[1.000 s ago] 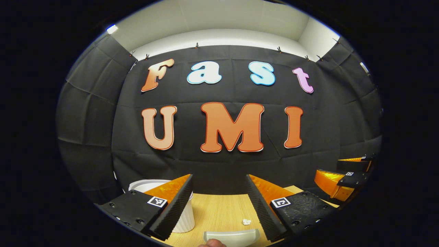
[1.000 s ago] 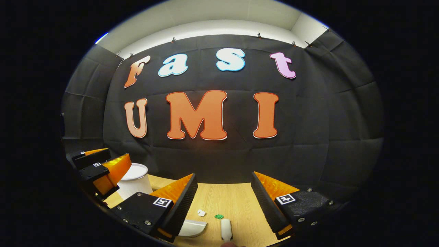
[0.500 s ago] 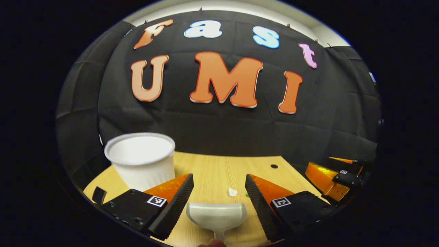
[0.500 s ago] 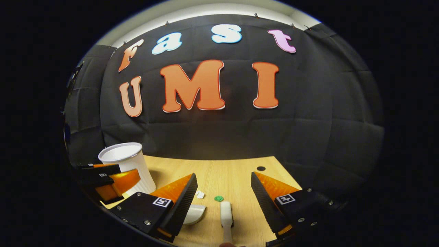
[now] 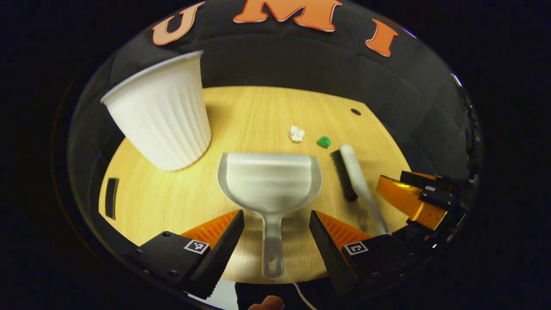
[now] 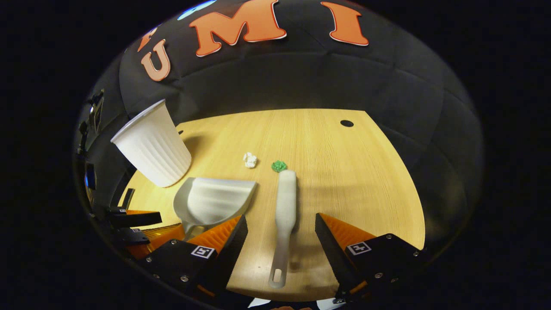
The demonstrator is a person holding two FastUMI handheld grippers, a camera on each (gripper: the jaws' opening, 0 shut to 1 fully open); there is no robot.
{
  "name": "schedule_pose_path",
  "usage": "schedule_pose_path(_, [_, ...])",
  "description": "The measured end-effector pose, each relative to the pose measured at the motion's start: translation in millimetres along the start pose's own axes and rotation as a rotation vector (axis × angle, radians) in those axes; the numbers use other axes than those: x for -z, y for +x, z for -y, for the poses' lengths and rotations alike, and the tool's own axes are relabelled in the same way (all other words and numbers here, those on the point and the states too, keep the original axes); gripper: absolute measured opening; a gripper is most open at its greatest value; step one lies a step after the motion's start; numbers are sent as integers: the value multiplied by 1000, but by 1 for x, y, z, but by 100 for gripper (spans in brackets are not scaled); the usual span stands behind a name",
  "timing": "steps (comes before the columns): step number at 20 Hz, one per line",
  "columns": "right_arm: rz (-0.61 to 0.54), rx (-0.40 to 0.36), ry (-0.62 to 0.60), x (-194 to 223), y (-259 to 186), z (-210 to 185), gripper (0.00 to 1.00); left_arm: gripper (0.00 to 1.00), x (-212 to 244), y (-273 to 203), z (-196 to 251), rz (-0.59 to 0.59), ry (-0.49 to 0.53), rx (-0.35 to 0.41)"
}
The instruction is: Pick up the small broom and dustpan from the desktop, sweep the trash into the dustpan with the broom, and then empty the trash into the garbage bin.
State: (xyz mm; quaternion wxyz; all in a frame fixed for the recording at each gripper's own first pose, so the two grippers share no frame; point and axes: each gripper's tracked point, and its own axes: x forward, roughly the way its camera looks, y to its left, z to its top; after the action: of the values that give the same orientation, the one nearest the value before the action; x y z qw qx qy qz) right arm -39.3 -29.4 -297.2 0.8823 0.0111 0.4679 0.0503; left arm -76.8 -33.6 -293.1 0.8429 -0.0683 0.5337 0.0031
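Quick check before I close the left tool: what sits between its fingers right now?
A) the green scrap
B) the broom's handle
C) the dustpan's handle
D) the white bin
C: in the left gripper view the dustpan lies flat on the desk with its handle running back between the open left tool, untouched; the broom lies off to the side.

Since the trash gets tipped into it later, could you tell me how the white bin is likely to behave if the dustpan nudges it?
The white bin looks thin-walled and ribbed, so probably light and easily shoved. It is tall and narrows toward its base, so a knock near the rim from the dustpan might tip it. On the smooth wooden desk it would likely slide.
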Motion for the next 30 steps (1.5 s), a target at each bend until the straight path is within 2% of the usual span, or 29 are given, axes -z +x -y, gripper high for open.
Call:
schedule_pose_path(3, [-70, 28, -33, 15, 18, 1, 95, 98, -4, 10, -5, -152, 8, 14])
schedule_pose_path(7, [-170, 98, -18, 29, 50, 5, 96, 97, -59, 26, -9, -239, 54, 46])
schedule_pose_path(8, [-176, 112, -6, 28, 55, 8, 96, 97, -25, 46, -12, -270, 59, 46])
schedule_pose_path(11, [-227, 152, 11, 32, 70, 14, 96, 97, -53, 51, -14, -307, 62, 32])
schedule_pose_path(16, [-295, 163, 3, 40, 87, 11, 93, 95, -53, 55, -21, -368, 147, -15])
schedule_pose_path(17, [-307, 163, -7, 42, 89, 11, 81, 87, -55, 53, -23, -379, 149, -33])
schedule_pose_path(18, [-316, 162, -14, 43, 90, 10, 82, 78, -55, 56, -23, -383, 155, -41])
schedule_pose_path(20, [-343, 154, -13, 46, 93, 10, 57, 57, -56, 60, -27, -386, 146, -68])
schedule_pose_path(21, [-355, 157, -10, 49, 97, 10, 59, 39, -57, 63, -27, -394, 154, -67])
schedule_pose_path(22, [-355, 140, -6, 47, 98, 8, 44, 37, -58, 61, -29, -400, 162, -69])
schedule_pose_path(23, [-356, 132, -8, 46, 97, 9, 43, 36, -58, 56, -28, -401, 168, -59])
schedule_pose_path(24, [-350, 129, -6, 42, 97, 12, 47, 35, -57, 55, -29, -399, 179, -48])
schedule_pose_path(25, [-346, 121, 1, 38, 96, 14, 37, 33, -60, 54, -30, -395, 194, -30])
schedule_pose_path(27, [-346, 109, 22, 30, 100, 23, 34, 32, -74, 56, -37, -376, 234, 9])
schedule_pose_path(30, [-319, 123, 9, 6, 112, 47, 31, 31, -100, 48, -48, -331, 397, 36])
